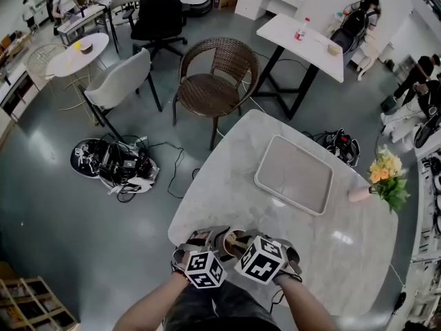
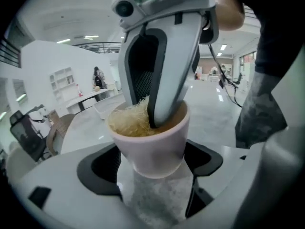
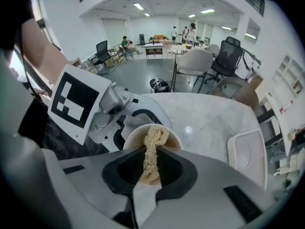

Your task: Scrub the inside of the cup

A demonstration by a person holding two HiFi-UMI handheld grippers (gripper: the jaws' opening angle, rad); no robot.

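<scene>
A pale pink cup sits clamped upright between the left gripper's jaws, over the near edge of the marble table. A straw-coloured fibrous scrubber fills its mouth, pinched by the right gripper.

One cup, one scrubber, one tray, one flower vase

Bright, even light pours from the ceiling strips overhead, leaving soft glare spots on my marble table. Both gripper views bow hard, with black corners. The cup sits so close it's soft; the fibre scrubber reads sharper.
</scene>
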